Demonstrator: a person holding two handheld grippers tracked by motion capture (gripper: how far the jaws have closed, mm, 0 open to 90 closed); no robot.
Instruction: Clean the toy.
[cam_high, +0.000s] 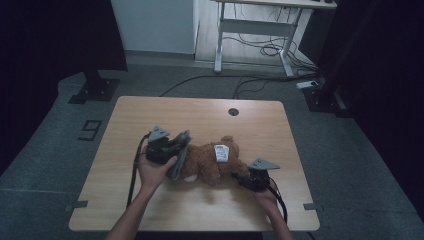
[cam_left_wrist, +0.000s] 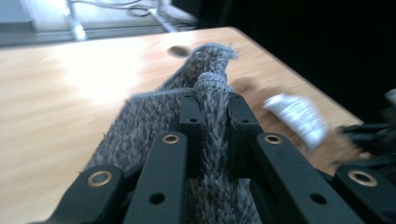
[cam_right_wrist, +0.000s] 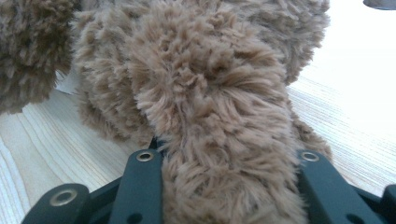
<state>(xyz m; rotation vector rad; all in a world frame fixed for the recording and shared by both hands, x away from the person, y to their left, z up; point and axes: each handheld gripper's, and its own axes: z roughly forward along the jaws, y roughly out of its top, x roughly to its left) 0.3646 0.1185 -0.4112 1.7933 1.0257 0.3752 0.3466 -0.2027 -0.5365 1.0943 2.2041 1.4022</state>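
**A:** Teddy bear (cam_high: 210, 162), brown and shaggy, lies on its side near the middle of your wooden table (cam_high: 150, 115), closer to your edge than the far one. Its plush is long and tufted; in the right gripper view the fibres stand out in soft clumps.

**B:** And what are your tools doing with it?

**A:** Your right gripper (cam_high: 246, 181) has its jaws wrapped around one plush limb at the bear's lower right end. The limb fills the gap between them, so they are clamped on the bear. Your left gripper (cam_high: 172, 149) is pinched tight on a grey knitted cloth (cam_left_wrist: 205, 93) at the bear's left end; a rolled, ribbed edge pokes up just past the jaw tips.

**B:** What is that cloth like?

**A:** Fuzzy, woven in grey flecks, with a hemmed border. In the high view it drapes down beside the bear, touching it. I cannot tell whether it is wrapped around the bear or only lying against it.

**B:** Anything else on the toy?

**A:** A white label (cam_high: 221, 152) with small print lies on top of its body, blurred in the left gripper view.

**B:** Any containers?

**A:** You have none on the table. Its top is pale wood grain with rounded corners and a round cable hole (cam_high: 233, 111) near the far edge.
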